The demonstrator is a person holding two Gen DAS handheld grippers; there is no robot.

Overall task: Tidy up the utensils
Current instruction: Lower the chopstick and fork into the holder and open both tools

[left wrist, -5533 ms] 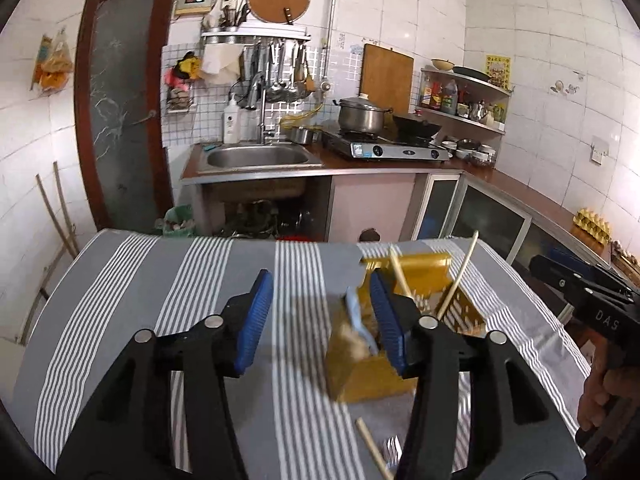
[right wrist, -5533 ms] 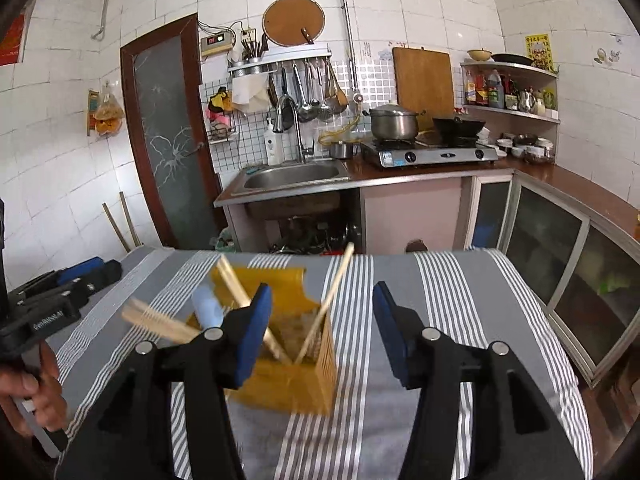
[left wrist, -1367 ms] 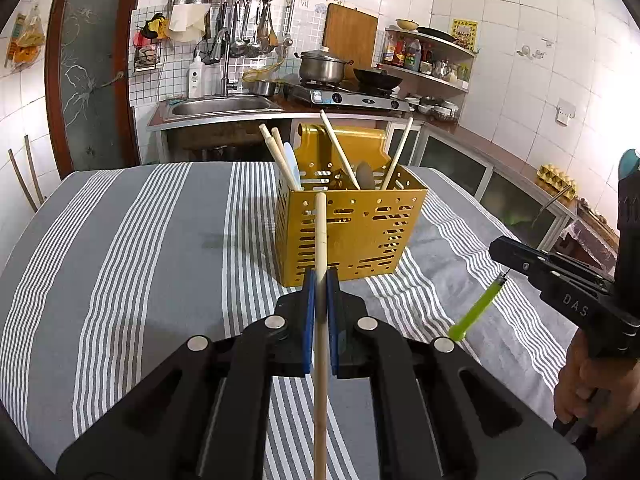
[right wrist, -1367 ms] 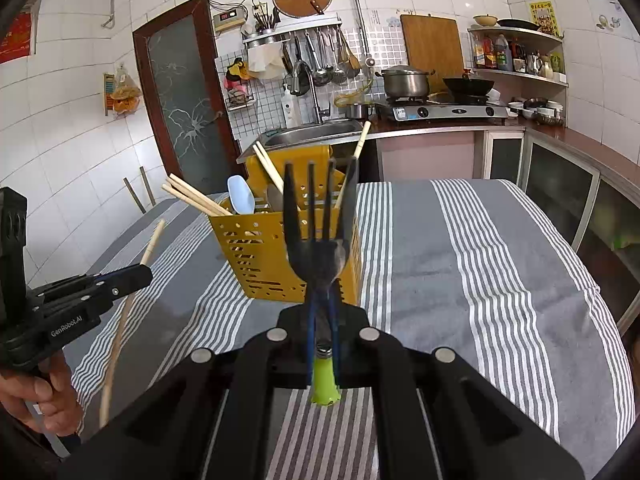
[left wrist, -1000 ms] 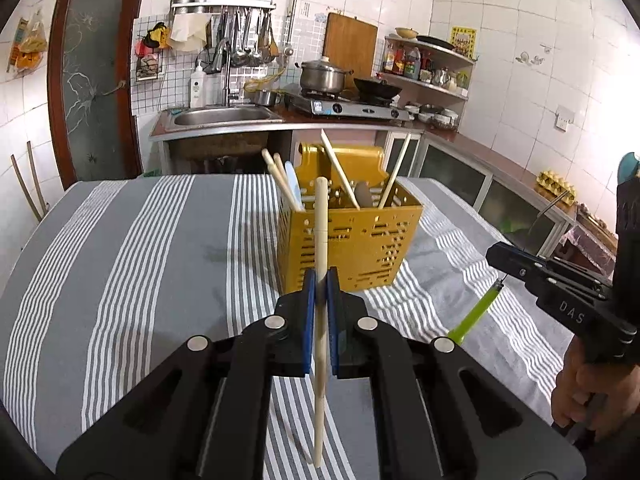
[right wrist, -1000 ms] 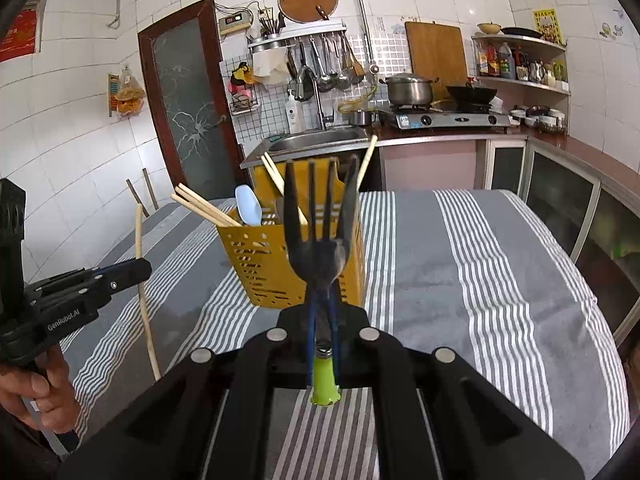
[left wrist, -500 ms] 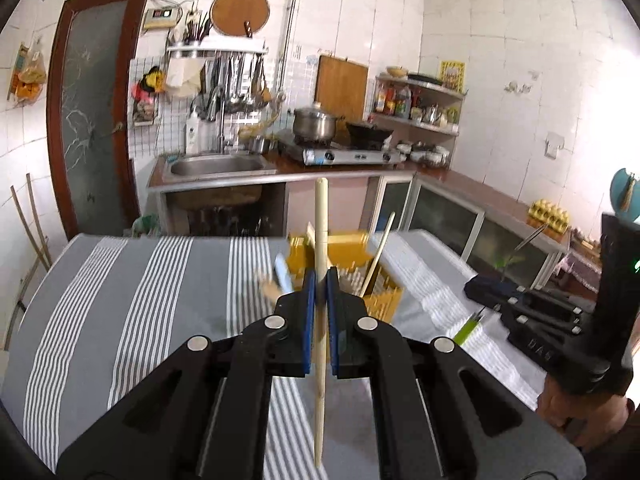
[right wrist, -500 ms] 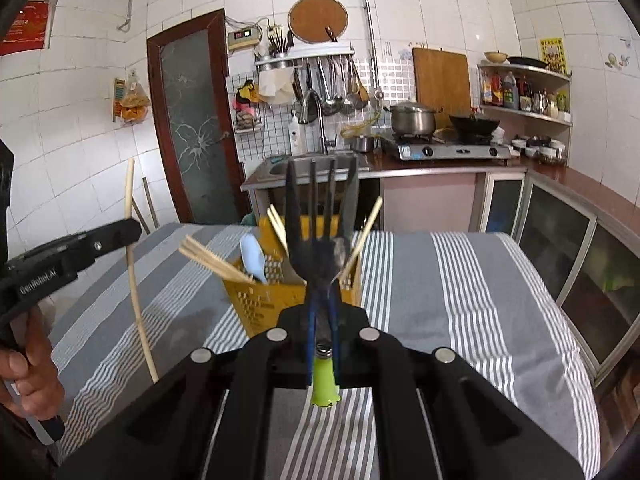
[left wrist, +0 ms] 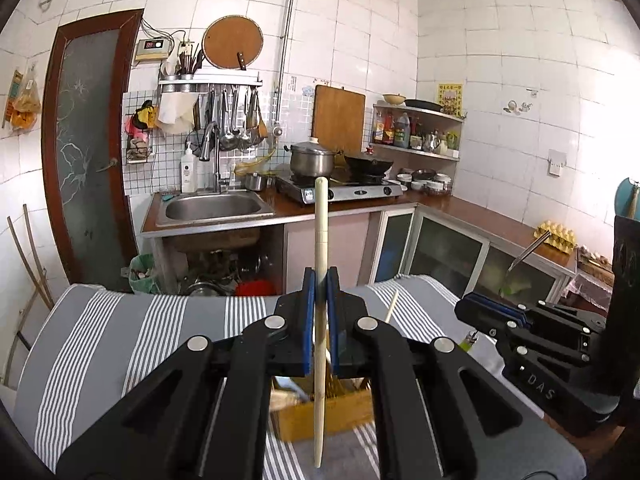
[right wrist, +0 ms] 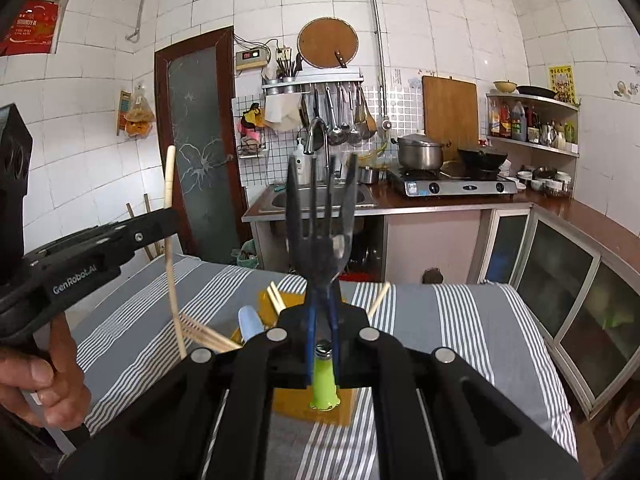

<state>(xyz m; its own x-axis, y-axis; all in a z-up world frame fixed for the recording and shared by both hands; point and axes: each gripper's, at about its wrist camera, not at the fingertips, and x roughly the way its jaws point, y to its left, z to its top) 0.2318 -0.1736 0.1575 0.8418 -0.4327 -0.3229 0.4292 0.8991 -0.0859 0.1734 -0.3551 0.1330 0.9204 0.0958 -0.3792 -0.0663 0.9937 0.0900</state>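
Blue pads of the left tool [left wrist: 319, 320] are pinched tight on a pale wooden chopstick [left wrist: 320, 264], which stands nearly upright through the grip, its top well above the pads and its lower end hanging in front of the yellow utensil holder [left wrist: 324, 412]; the right tool [right wrist: 322, 332] is likewise closed hard, clamped on a fork [right wrist: 320, 216] at the neck, tines up, the green handle [right wrist: 323, 384] pointing down.

Both tools hang above the holder, which sits on the grey striped cloth [right wrist: 460, 320] covering the surface; in the right wrist view the holder [right wrist: 296, 404] already carries several chopsticks [right wrist: 208, 336] and a pale blue spoon [right wrist: 250, 322], all leaning outward; a person's hand [right wrist: 44, 384] grips the left tool at the frame edge.

Judging from this, the drop into the holder is next, and the risks lie there; the chopstick is held at one narrow point, so it may pivot in the pads and miss the opening; its tip could strike the leaning chopsticks and knock them out; the fork's handle could catch the rim and tip the light holder; two tools descending together may also collide.
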